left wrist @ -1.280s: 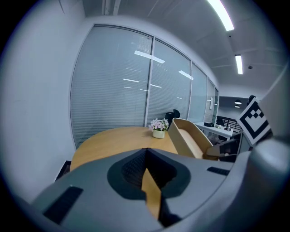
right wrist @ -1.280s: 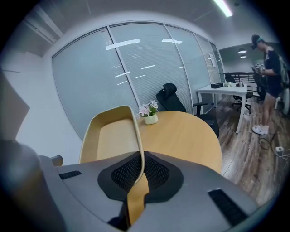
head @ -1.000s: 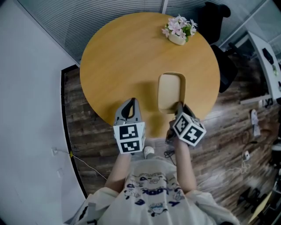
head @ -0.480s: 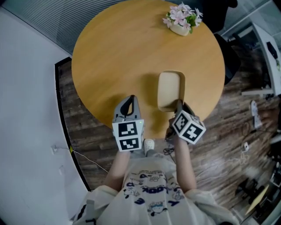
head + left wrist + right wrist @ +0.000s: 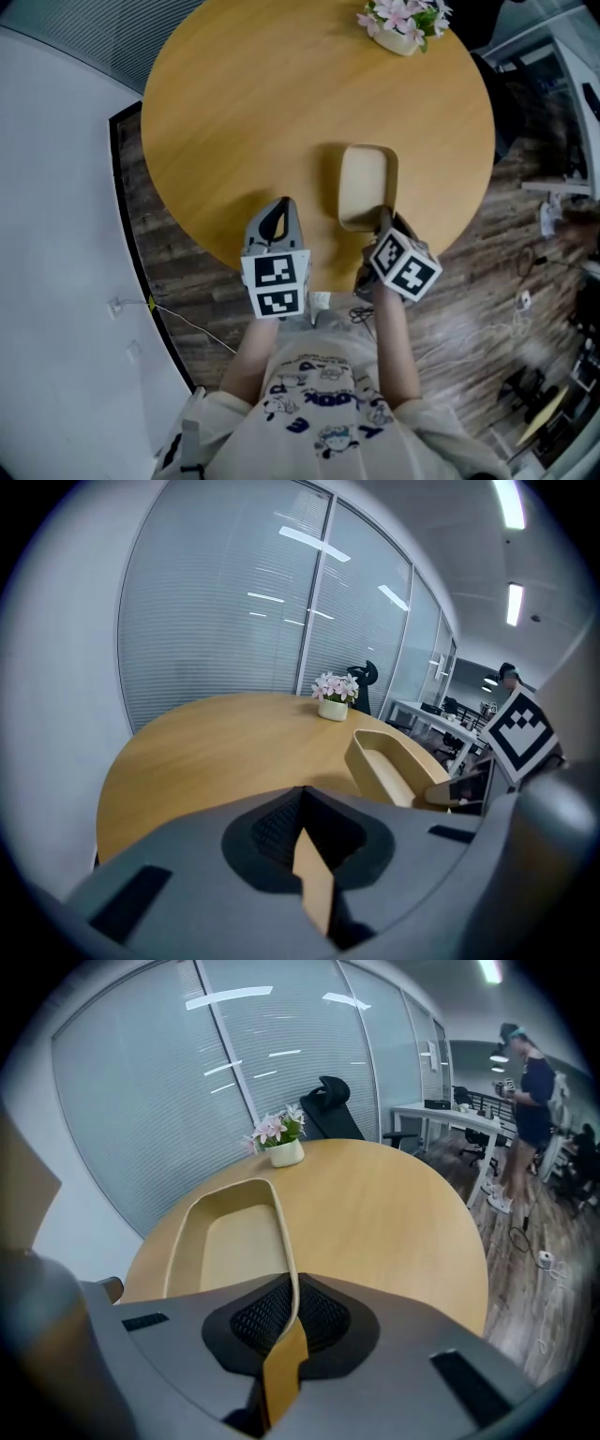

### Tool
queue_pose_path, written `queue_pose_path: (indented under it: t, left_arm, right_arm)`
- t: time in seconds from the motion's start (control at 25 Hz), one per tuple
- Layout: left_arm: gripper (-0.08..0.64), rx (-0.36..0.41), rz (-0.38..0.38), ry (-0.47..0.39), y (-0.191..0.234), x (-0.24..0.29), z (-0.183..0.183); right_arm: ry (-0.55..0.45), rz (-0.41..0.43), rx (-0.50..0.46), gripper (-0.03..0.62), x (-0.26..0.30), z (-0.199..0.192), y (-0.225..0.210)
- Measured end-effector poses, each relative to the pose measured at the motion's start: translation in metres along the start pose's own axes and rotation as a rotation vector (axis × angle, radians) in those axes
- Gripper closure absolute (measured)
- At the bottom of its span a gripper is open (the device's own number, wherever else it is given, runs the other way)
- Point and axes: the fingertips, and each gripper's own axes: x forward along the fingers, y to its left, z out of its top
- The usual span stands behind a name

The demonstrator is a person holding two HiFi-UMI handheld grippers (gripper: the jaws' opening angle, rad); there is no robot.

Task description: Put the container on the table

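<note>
A beige oblong container (image 5: 365,183) is over the near right part of the round wooden table (image 5: 234,112); I cannot tell whether its base touches the top. My right gripper (image 5: 385,222) is shut on its near rim, and in the right gripper view the thin rim (image 5: 286,1297) runs between the closed jaws, with the container's hollow (image 5: 230,1241) stretching ahead. My left gripper (image 5: 275,221) hovers over the table's near edge, left of the container, shut with nothing in it. In the left gripper view, that gripper (image 5: 302,808) shows only tabletop past its closed jaws, and the container (image 5: 389,766) lies to the right.
A small pot of pink flowers (image 5: 405,21) stands at the table's far right edge. A glass wall with blinds (image 5: 234,621) curves behind the table. A black office chair (image 5: 333,1101) is beyond it, and a person (image 5: 530,1091) stands by desks at the far right.
The head view has shifted, so the table sits higher and fuller in frame. Both grippers and the container have edged slightly farther over the table. Neither gripper's grip has changed.
</note>
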Motion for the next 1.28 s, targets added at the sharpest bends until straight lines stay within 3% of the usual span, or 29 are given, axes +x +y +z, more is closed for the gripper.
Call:
queue_pose_path:
  t: [0.84,1.28]
  left_arm:
    - [0.557,-0.020,-0.006,0.107,0.003,0.027,-0.041]
    - [0.557,-0.027,0.010,0.112,0.002,0.025,-0.049]
  right_arm:
    - [0.107,-0.064,0.024,0.574,0.036,-0.031,-0.015]
    - [0.112,-0.012,0.020,0.559,0.039,-0.032,-0.011]
